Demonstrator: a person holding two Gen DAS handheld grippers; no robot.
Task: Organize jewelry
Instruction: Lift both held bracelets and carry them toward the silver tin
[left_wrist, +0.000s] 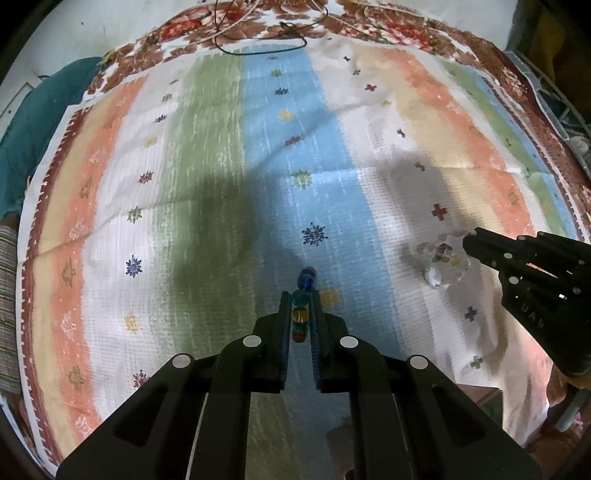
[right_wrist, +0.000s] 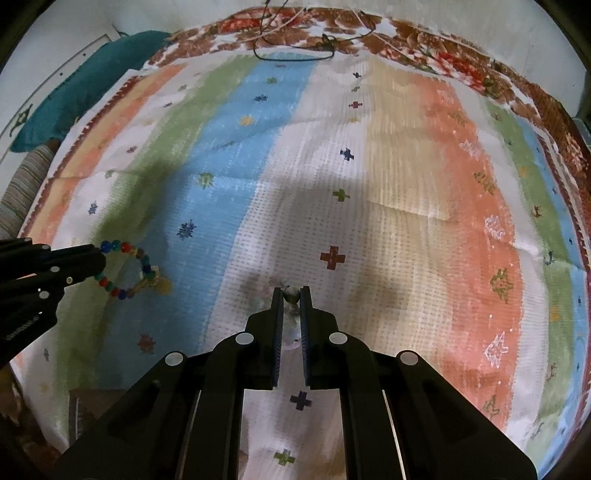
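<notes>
Right now each gripper has a bracelet between its fingers, both low over the striped cloth (left_wrist: 207, 155). The left gripper (left_wrist: 300, 295) is clamped on the coloured bead bracelet (left_wrist: 301, 306); its own camera shows green, amber and orange beads pinched in a line between the fingers, with blue beads poking out past the tips. From the right wrist view the rest of that loop (right_wrist: 127, 269) hangs free beside the left gripper, over the blue stripe. The right gripper (right_wrist: 291, 291) is closed on the clear bead bracelet (right_wrist: 291, 293), on the white stripe; that piece is pale and partly blurred, so I can't say how many beads are actually caught.

The likely trouble is slippage. Round, glossy beads can roll out of flat pads, especially if only one or two are held. The free part of either loop could swing, snag the woven cloth, or drag it into folds. Squeezing harder risks popping a bead sideways or straining the string. Bringing both grippers close could tangle the two loops
</notes>
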